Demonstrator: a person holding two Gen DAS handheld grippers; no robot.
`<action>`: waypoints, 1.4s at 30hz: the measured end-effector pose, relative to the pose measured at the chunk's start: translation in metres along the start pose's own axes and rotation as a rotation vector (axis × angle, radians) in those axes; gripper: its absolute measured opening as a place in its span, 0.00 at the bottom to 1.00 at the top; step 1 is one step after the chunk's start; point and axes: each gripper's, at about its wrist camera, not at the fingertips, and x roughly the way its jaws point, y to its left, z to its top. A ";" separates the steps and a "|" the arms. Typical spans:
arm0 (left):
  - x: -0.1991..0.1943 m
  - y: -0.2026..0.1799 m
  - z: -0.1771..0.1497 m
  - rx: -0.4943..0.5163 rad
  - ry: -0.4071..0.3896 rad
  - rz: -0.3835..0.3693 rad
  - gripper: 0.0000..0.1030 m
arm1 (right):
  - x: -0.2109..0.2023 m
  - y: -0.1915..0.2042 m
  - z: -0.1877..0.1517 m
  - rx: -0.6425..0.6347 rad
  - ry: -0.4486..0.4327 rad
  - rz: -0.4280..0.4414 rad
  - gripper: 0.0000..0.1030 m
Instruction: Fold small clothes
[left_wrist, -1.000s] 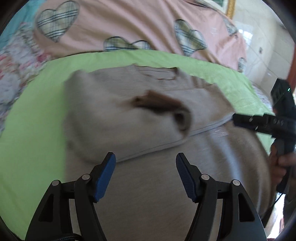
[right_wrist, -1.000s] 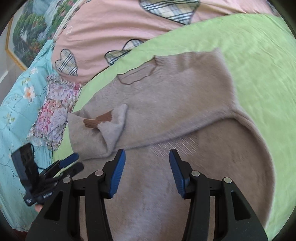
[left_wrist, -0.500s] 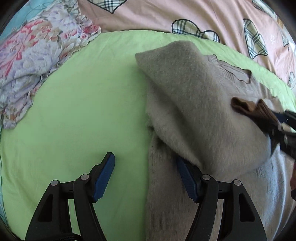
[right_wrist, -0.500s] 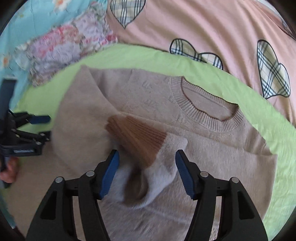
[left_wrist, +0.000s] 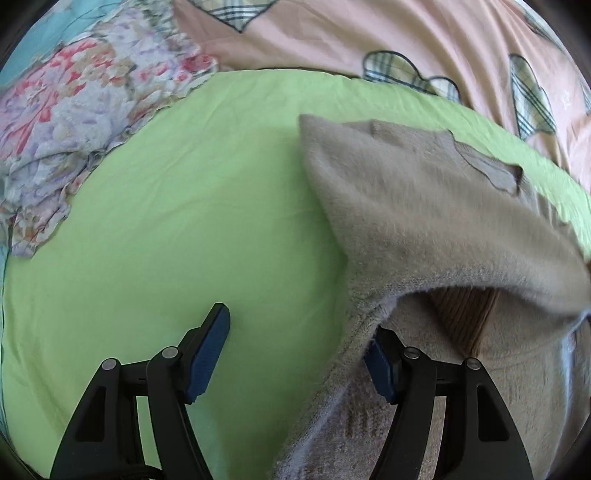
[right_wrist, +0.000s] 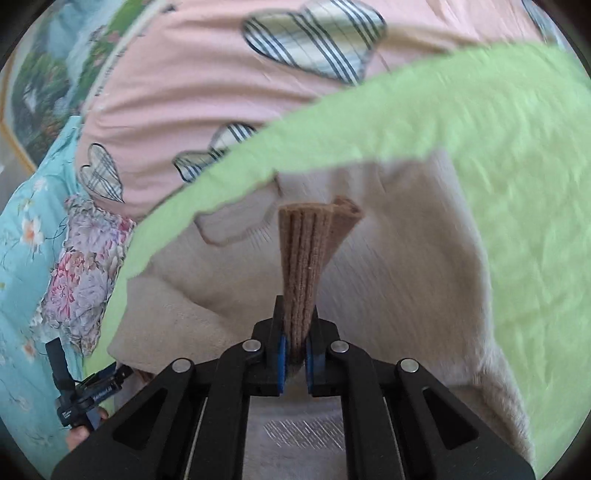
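Note:
A beige knit sweater (left_wrist: 424, 206) lies on a green sheet (left_wrist: 184, 221). Its sleeve is lifted and stretched across the body. My right gripper (right_wrist: 294, 350) is shut on the sleeve's brown ribbed cuff (right_wrist: 312, 251) and holds it up over the sweater (right_wrist: 399, 266). My left gripper (left_wrist: 295, 354) is open and low at the sweater's left edge; the knit drapes over its right finger (left_wrist: 380, 362), the left finger (left_wrist: 208, 347) is over bare sheet. The left gripper also shows small at the lower left of the right wrist view (right_wrist: 88, 387).
A pink quilt with plaid hearts (left_wrist: 369, 33) lies behind the green sheet. A floral cloth (left_wrist: 74, 122) is bunched at the left, also in the right wrist view (right_wrist: 77, 280). A framed picture (right_wrist: 40, 96) stands at the far left.
My right gripper has shut on the brown cuff and lifted the sleeve. My left gripper has moved closer, its right finger now under the sweater's edge.

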 end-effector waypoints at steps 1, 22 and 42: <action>-0.001 0.002 0.000 -0.009 -0.005 -0.002 0.67 | 0.001 -0.007 -0.005 0.035 0.019 0.004 0.26; -0.013 0.016 0.009 -0.051 -0.026 -0.014 0.50 | -0.017 0.006 0.002 0.002 -0.074 0.079 0.11; -0.012 -0.032 -0.009 -0.009 0.037 -0.067 0.72 | -0.015 -0.005 0.000 0.041 -0.054 0.107 0.11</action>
